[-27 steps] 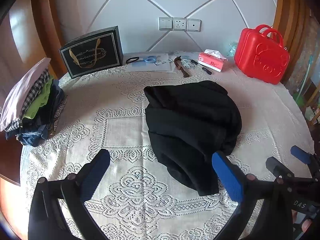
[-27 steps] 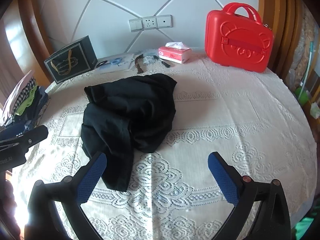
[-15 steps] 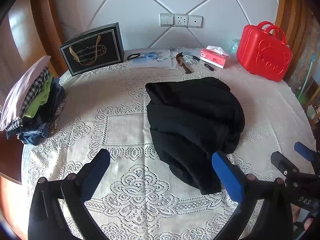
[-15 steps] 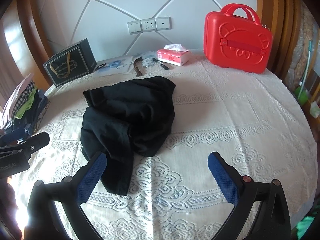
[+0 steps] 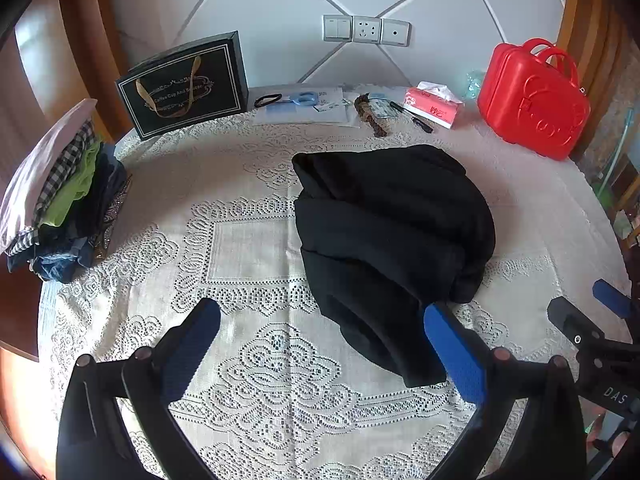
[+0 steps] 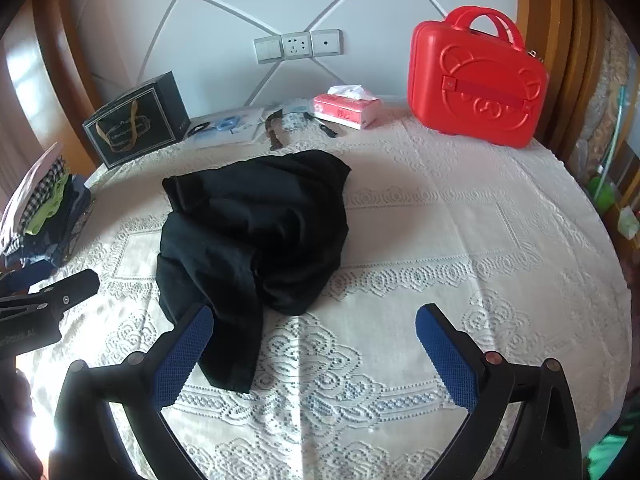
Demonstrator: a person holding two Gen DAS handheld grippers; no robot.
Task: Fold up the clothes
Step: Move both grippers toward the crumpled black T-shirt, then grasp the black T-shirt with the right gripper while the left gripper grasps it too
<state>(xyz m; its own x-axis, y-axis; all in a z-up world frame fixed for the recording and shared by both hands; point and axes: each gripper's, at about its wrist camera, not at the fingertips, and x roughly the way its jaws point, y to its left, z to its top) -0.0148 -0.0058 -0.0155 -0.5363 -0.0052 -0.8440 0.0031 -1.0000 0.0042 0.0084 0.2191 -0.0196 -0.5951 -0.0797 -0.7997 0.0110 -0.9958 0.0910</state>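
A crumpled black garment lies in a heap on the white lace tablecloth; it also shows in the right wrist view. My left gripper is open and empty, above the cloth just short of the garment's near end, its right finger in front of the near hem. My right gripper is open and empty, to the garment's right near end. The right gripper also shows at the right edge of the left wrist view. The left gripper's finger shows at the left edge of the right wrist view.
A stack of folded clothes sits at the table's left edge. At the back stand a black gift bag, papers with scissors, a tissue pack and a red case.
Both views have shifted slightly: the garment now sits a little lower and nearer in each. Both grippers stay open and empty. The garment has not moved on the table.
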